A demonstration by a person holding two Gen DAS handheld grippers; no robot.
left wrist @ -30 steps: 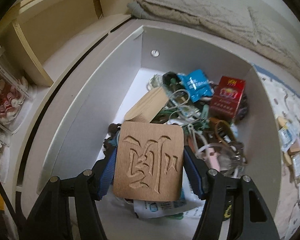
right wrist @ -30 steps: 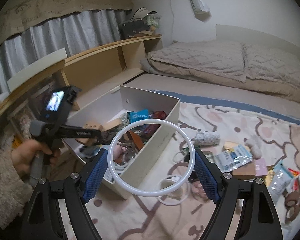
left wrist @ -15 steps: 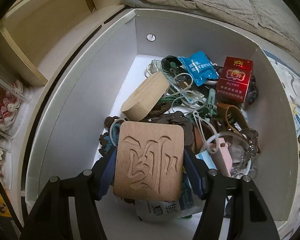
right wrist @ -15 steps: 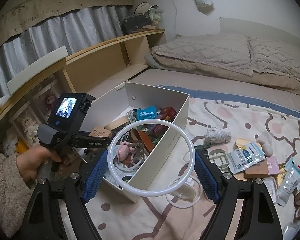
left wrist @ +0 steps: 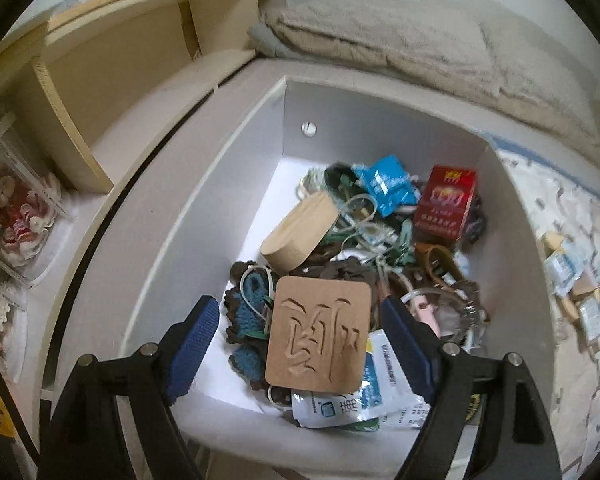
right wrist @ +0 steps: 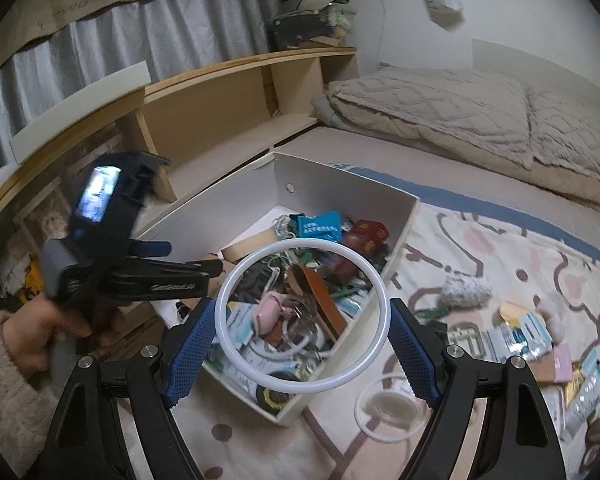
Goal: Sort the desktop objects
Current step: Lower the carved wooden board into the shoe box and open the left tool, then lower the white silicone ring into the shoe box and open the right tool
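Observation:
A square wooden coaster [left wrist: 318, 334] with a carved character lies on the heap inside the white box [left wrist: 380, 128]. My left gripper [left wrist: 300, 332] hovers over it with jaws opening; the blue pads [left wrist: 196, 344] stand clear of the coaster's edges. In the right wrist view my right gripper [right wrist: 300, 332] is shut on a thin white ring [right wrist: 300, 390], held above the near corner of the box [right wrist: 340, 184]. A hand holds the left gripper [right wrist: 204, 276] at the box's left side.
The box holds a red packet [left wrist: 446, 204], a blue sachet [left wrist: 388, 186], an oval wooden block [left wrist: 300, 236], cords and a pink pouch [right wrist: 270, 306]. On the patterned blanket [right wrist: 500, 248] lie sachets [right wrist: 516, 338] and another white ring [right wrist: 388, 404]. Wooden shelves [right wrist: 220, 116] stand behind.
The left jaws have spread and let go of the coaster, which now rests on the heap. The right gripper has carried the ring leftward over the box's near corner.

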